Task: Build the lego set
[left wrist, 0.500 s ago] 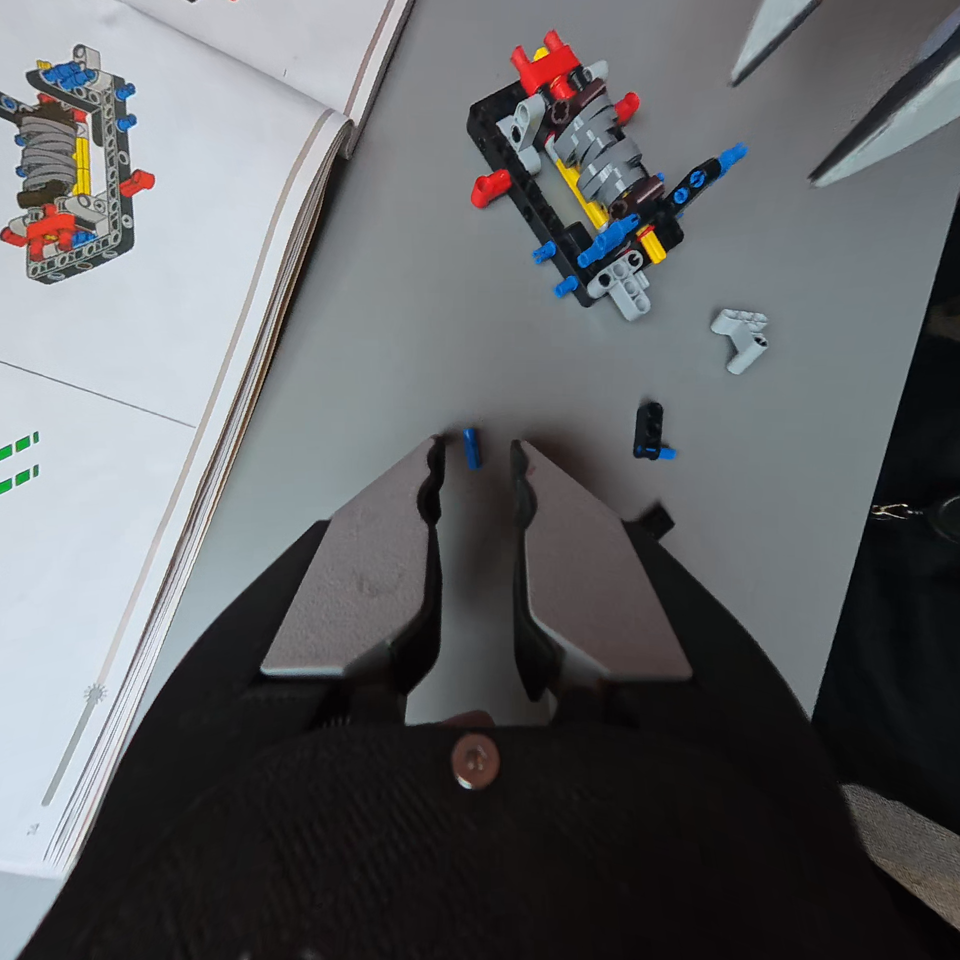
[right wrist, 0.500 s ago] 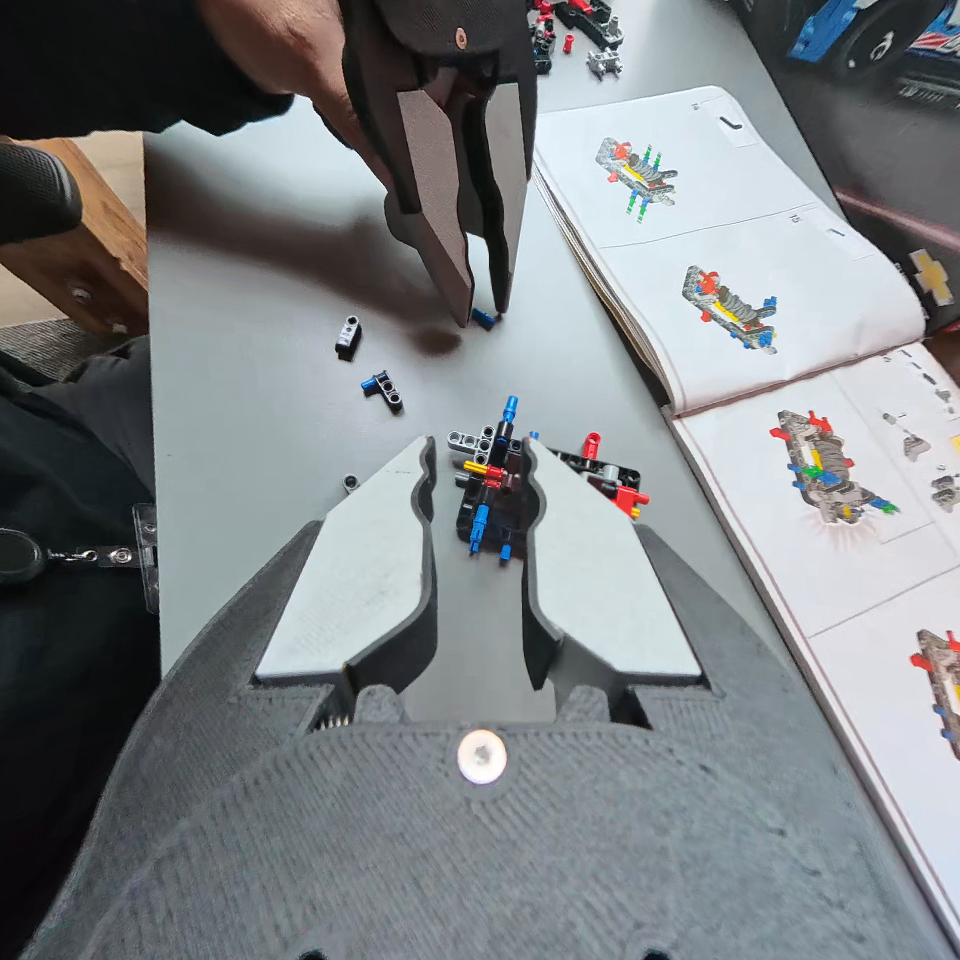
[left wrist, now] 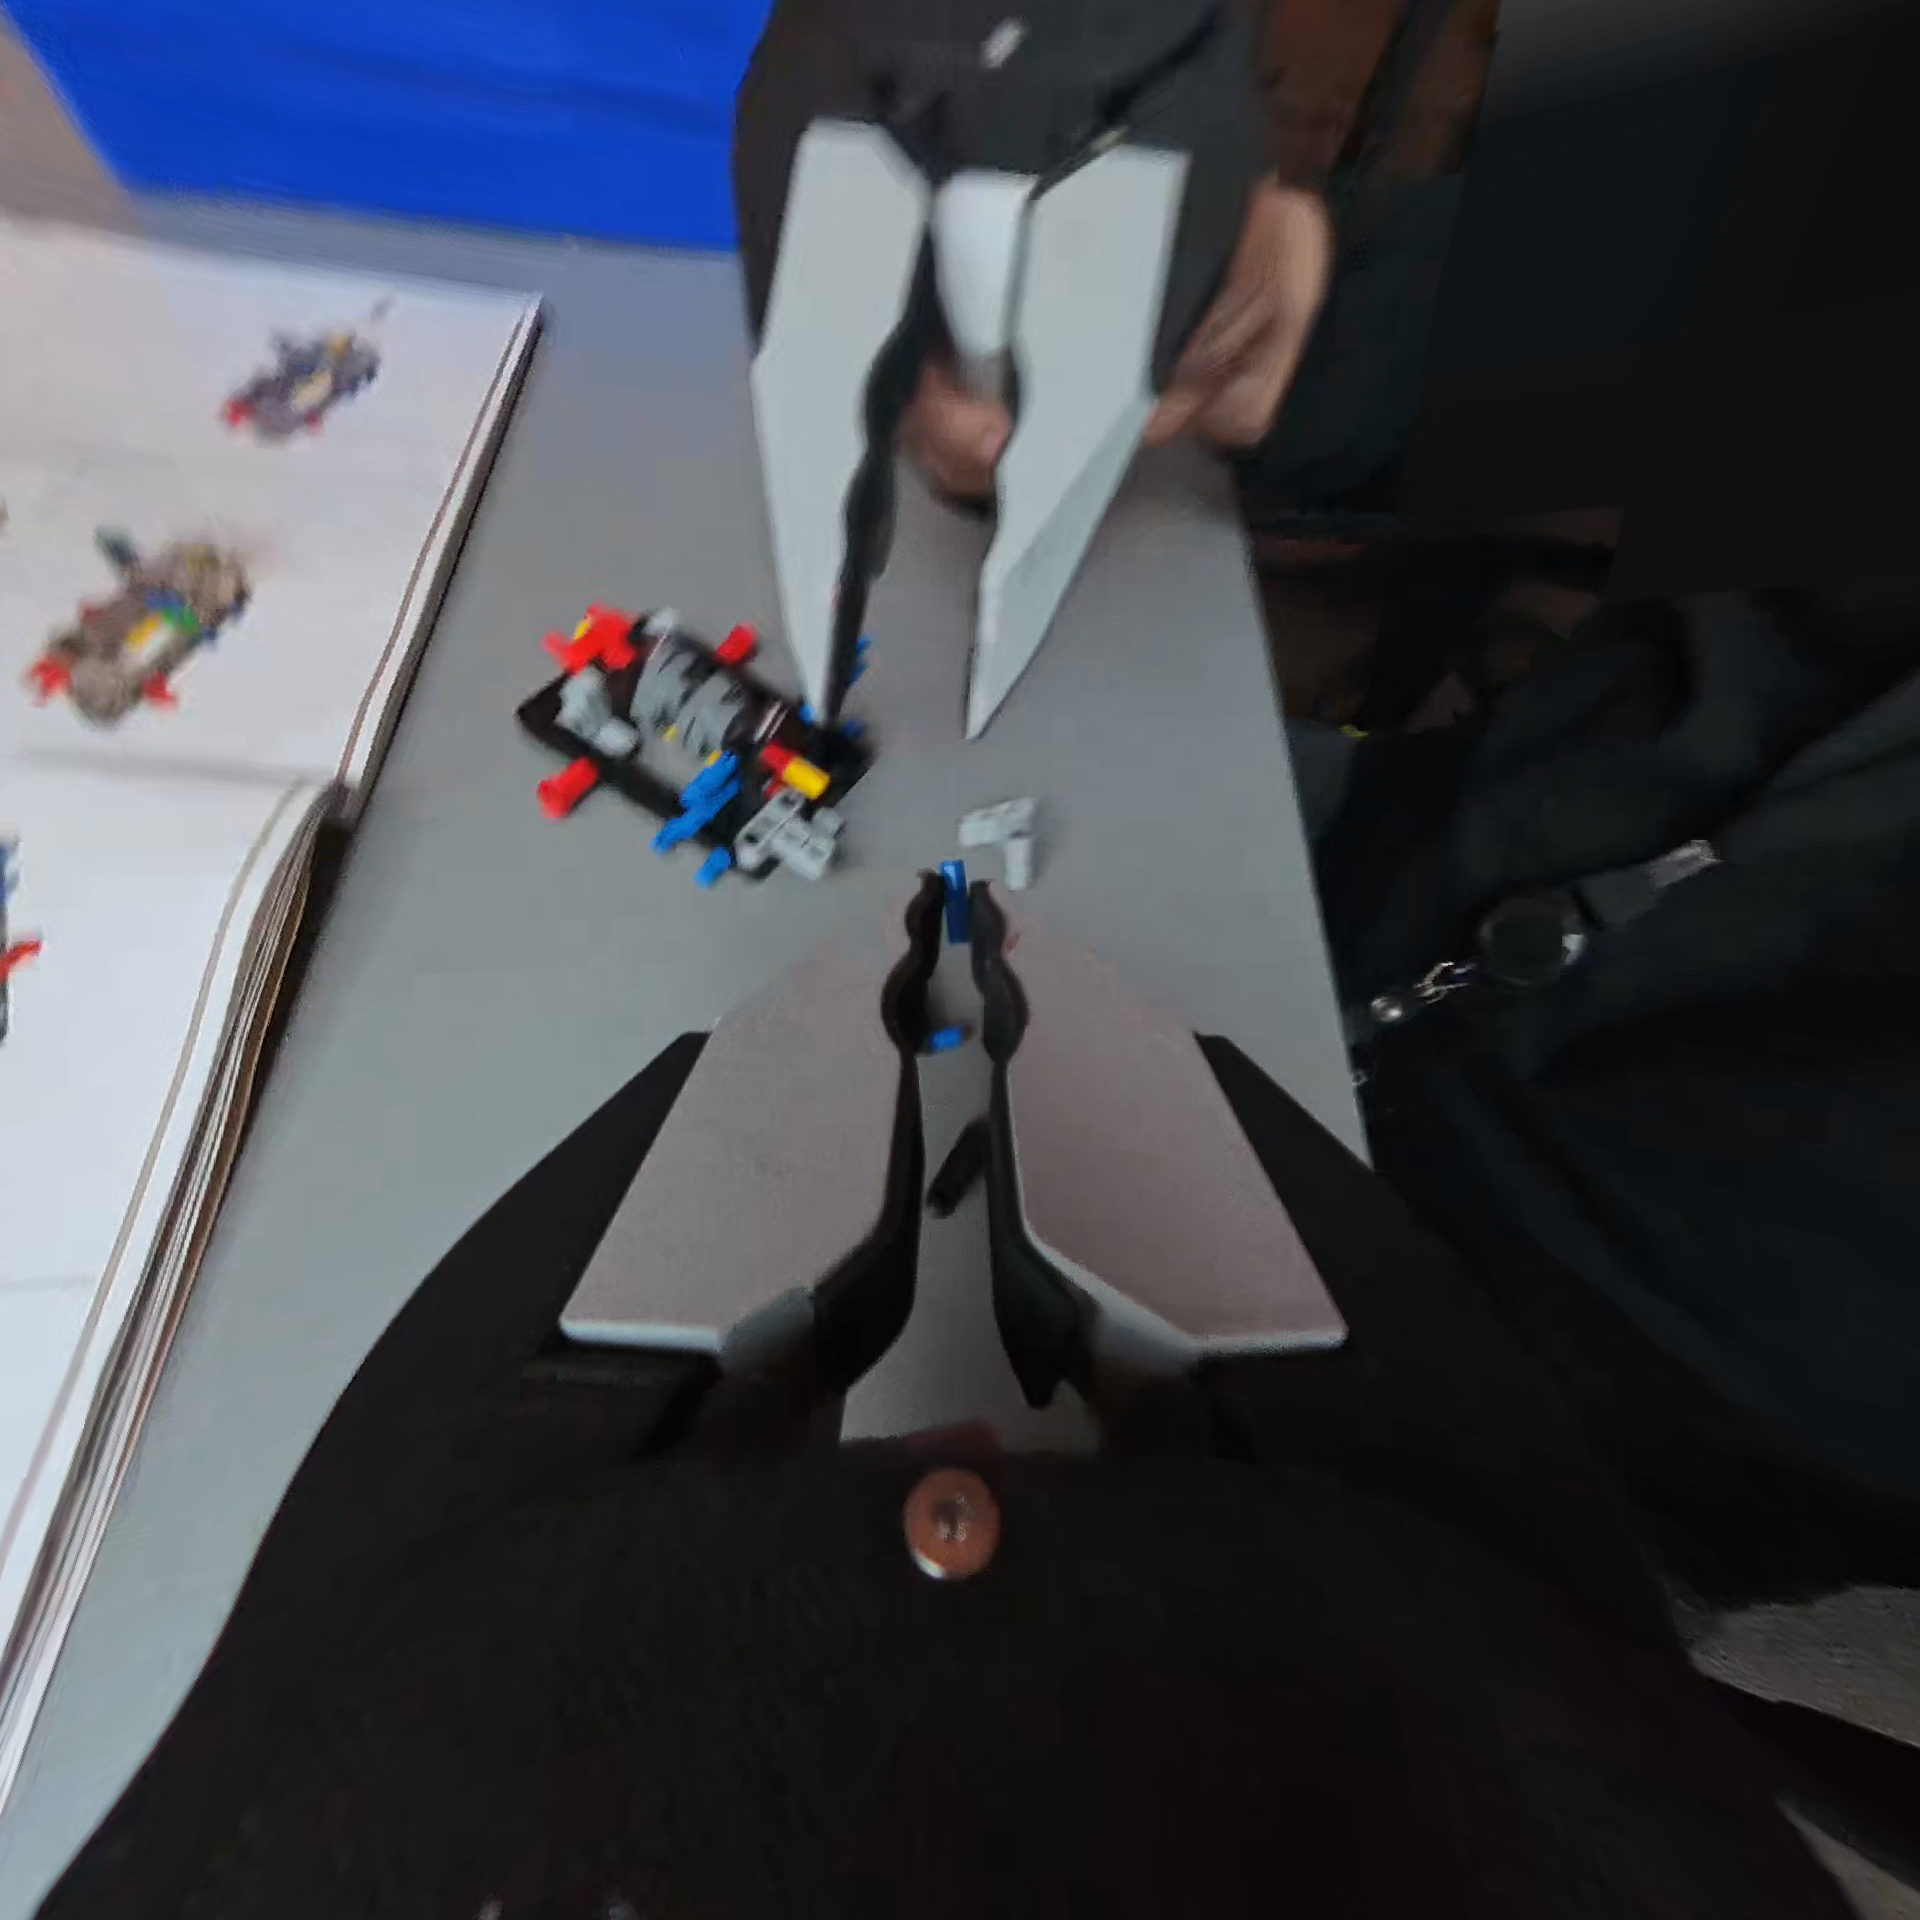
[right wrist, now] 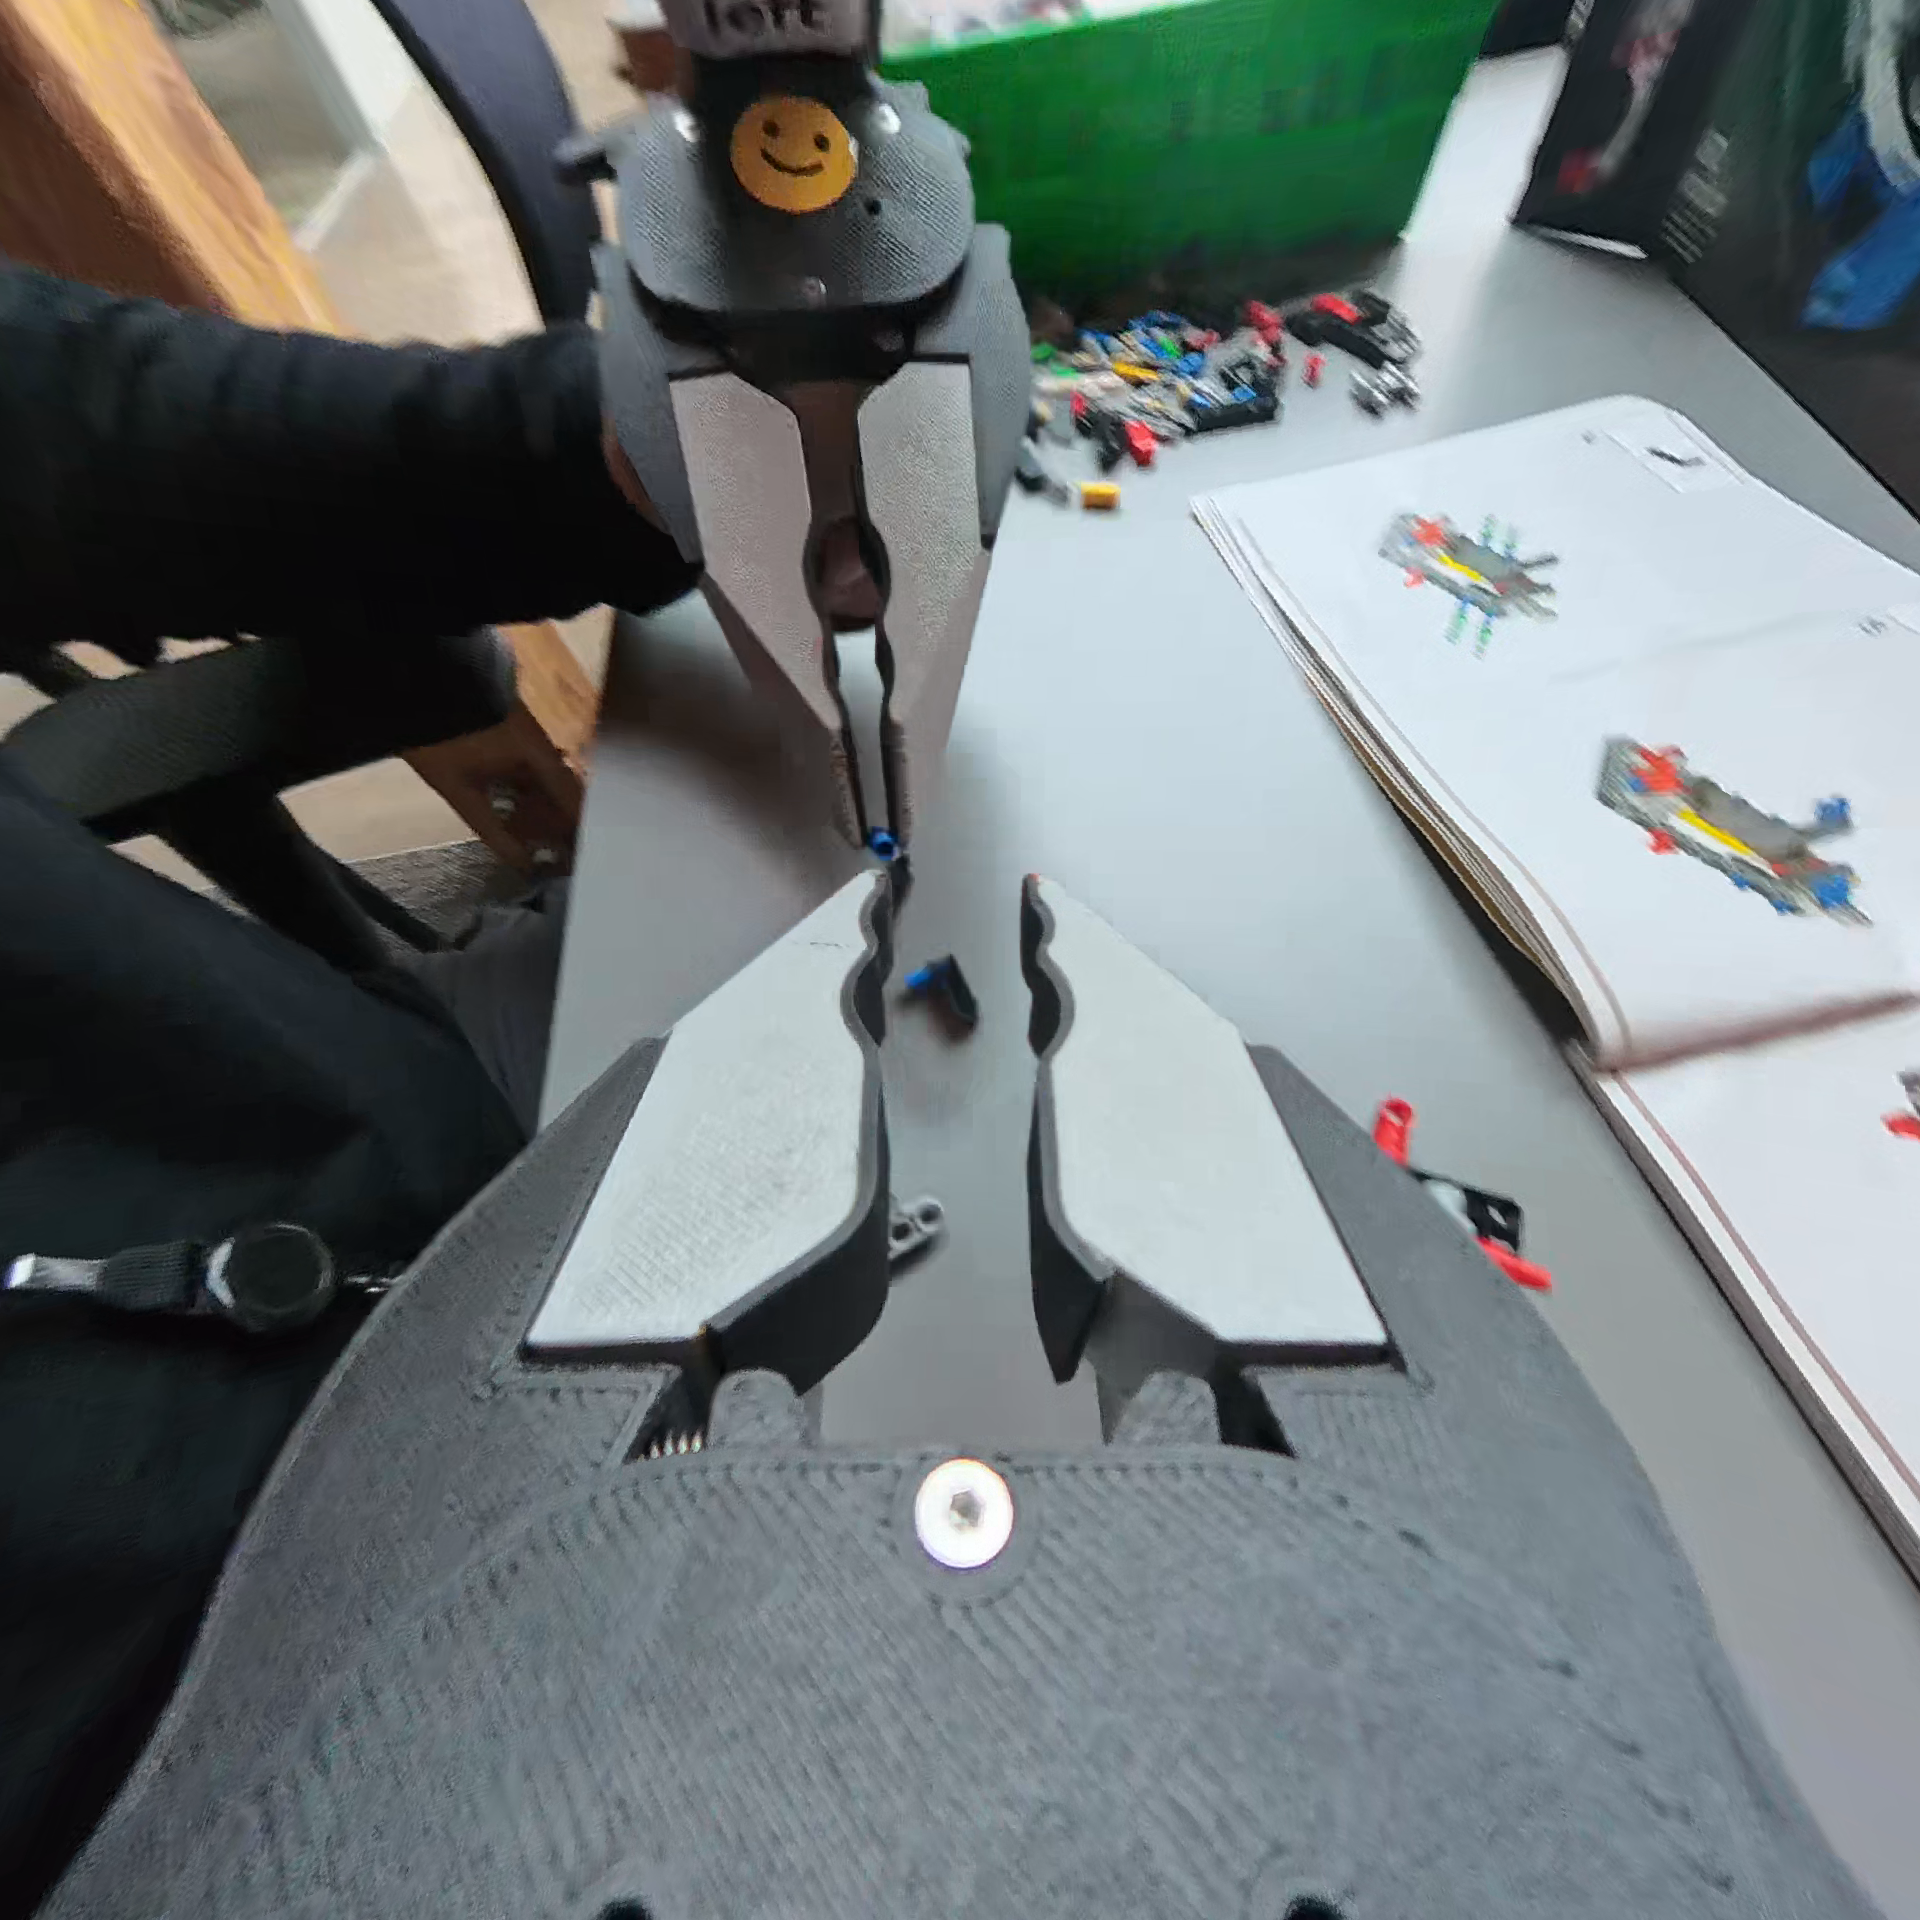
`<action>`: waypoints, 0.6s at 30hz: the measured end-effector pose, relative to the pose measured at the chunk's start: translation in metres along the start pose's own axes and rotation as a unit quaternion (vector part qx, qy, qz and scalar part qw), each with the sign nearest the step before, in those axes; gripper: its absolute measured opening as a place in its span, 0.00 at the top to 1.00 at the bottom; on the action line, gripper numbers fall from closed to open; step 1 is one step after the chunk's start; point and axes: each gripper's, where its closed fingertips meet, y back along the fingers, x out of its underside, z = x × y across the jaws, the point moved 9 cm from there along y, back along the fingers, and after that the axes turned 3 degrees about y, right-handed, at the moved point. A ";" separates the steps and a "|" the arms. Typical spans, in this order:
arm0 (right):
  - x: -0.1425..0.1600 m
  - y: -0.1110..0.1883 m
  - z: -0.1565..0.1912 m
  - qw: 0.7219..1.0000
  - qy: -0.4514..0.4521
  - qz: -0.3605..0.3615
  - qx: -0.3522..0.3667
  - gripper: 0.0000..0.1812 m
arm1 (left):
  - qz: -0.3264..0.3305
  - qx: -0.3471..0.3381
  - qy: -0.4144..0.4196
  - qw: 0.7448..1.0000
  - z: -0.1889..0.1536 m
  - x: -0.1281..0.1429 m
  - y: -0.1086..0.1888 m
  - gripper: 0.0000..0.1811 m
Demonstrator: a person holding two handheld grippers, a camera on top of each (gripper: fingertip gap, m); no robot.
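Blue pin (left wrist: 954, 900) sits pinched in your left gripper (left wrist: 954, 914), long axis along its jaws. Your right gripper (right wrist: 956, 914) hangs spread and empty; the black connector (right wrist: 948, 992) lies on the surface between its tips.

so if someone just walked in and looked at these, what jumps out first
Probably the left gripper, pinching a small blue pin at its fingertips above the grey table. Next, the colourful half-built lego assembly beside the open instruction booklet, with the right gripper hanging open just over its near end. Farther back, a scatter of loose pieces lies in front of a green bin.
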 end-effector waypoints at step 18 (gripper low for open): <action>-0.032 0.013 0.062 0.955 0.292 -0.019 -0.042 0.96 | -0.149 0.253 0.076 0.953 -0.028 -0.011 0.013 0.99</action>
